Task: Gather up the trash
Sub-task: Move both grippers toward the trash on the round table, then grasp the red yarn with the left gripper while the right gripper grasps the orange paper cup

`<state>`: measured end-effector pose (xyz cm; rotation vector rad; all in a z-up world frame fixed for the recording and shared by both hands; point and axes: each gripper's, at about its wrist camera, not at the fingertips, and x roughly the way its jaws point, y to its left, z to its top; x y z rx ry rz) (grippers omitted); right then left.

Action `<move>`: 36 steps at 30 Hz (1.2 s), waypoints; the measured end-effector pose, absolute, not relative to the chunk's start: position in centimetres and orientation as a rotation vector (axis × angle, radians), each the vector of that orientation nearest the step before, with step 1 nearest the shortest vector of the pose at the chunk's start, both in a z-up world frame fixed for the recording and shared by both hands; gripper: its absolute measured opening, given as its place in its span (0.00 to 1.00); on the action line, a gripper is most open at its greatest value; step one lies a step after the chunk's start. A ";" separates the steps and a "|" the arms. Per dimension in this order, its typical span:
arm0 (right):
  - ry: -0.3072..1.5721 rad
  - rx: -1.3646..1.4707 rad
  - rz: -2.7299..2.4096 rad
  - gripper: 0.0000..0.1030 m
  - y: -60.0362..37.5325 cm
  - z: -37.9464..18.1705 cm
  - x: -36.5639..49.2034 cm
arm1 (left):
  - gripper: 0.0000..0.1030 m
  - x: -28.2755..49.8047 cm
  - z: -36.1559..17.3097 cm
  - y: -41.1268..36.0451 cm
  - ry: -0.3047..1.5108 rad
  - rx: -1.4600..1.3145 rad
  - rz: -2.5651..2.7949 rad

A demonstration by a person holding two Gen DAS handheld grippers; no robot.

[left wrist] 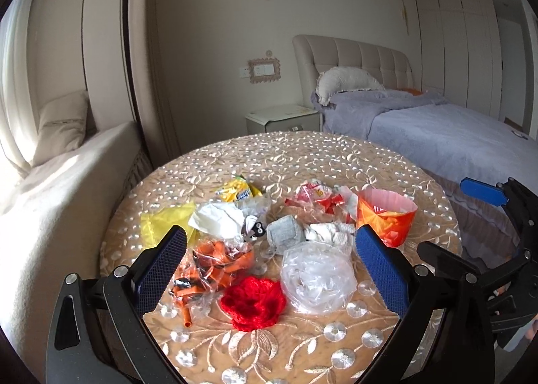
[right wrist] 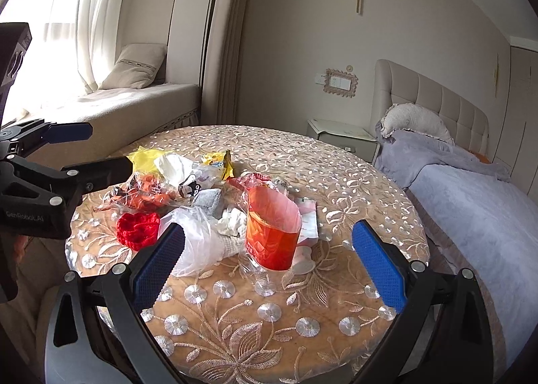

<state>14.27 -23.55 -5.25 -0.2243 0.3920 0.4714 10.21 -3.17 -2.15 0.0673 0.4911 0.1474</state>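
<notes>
We found the trash heaped on a round table (left wrist: 386, 162) under an embroidered cloth, most of it toward the table's middle and left side. Our left hand-held gripper (left wrist: 269, 269) hovered over the near edge with its blue pads spread wide, gripping nothing. Between those pads lay a red crocheted flower (left wrist: 254, 303) and a crumpled clear plastic bag (left wrist: 317, 278), side by side near the near edge. An orange-and-clear wrapper (left wrist: 215, 264) sat just left of the flower.

Further in we noted a grey fabric bundle (left wrist: 285, 232), white tissue (left wrist: 217, 217), a yellow plastic sheet (left wrist: 161, 220) toward the left edge, a yellow snack packet (left wrist: 235, 190), and red-and-white wrappers (left wrist: 317, 197) toward the far side. An orange paper cup (left wrist: 386, 215) stood upright at the right of the heap, its mouth open.

Our right hand-held gripper (right wrist: 269, 263) was likewise wide open and empty, held above the near edge with the cup (right wrist: 272, 229) standing between its pads but well clear of both. Pale paper scraps (right wrist: 307, 225) lay just right of the cup. A bed (right wrist: 470, 202) stood beyond the table's right edge.
</notes>
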 end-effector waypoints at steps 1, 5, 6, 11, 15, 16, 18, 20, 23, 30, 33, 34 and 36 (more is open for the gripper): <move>0.394 -0.224 0.480 0.96 -23.5 -5.5 14.5 | 0.96 10.8 -2.3 -3.3 0.504 0.066 0.151; 0.398 -0.250 0.514 0.96 -23.0 -6.0 15.0 | 0.96 11.3 -4.2 -3.6 0.555 0.082 0.196; 0.398 -0.256 0.515 0.96 -23.2 -6.0 15.5 | 0.96 11.2 -4.9 -3.4 0.578 0.070 0.197; 0.416 -0.253 0.518 0.96 -23.2 -6.5 16.4 | 0.96 10.7 -7.6 -1.3 0.625 -0.005 0.191; 0.434 -0.263 0.496 0.96 -23.1 -7.1 16.5 | 0.96 11.1 -9.0 0.6 0.677 -0.012 0.204; 0.438 -0.266 0.490 0.96 -23.0 -7.3 16.6 | 0.96 11.3 -9.5 1.0 0.698 -0.021 0.197; 0.445 -0.269 0.479 0.96 -22.9 -7.5 16.7 | 0.96 11.5 -10.1 1.9 0.710 -0.061 0.206; 0.452 -0.277 0.466 0.96 -22.6 -7.7 16.8 | 0.96 11.8 -10.9 2.5 0.729 -0.071 0.203; 0.462 -0.302 0.442 0.96 -22.1 -8.1 16.9 | 0.87 12.4 -12.2 2.4 0.755 -0.053 0.184; 0.487 -0.338 0.396 0.96 -21.1 -8.7 17.4 | 0.41 13.6 -13.3 3.2 0.765 -0.136 0.075; 0.496 -0.351 0.386 0.96 -20.5 -8.9 17.5 | 0.24 13.4 -13.1 2.7 0.756 -0.102 0.082; 0.497 -0.355 0.384 0.96 -20.3 -9.0 17.6 | 0.19 13.1 -12.9 2.6 0.743 -0.106 0.074; 0.498 -0.365 0.380 0.96 -20.0 -9.1 17.6 | 0.19 12.2 -12.2 2.6 0.712 -0.118 0.073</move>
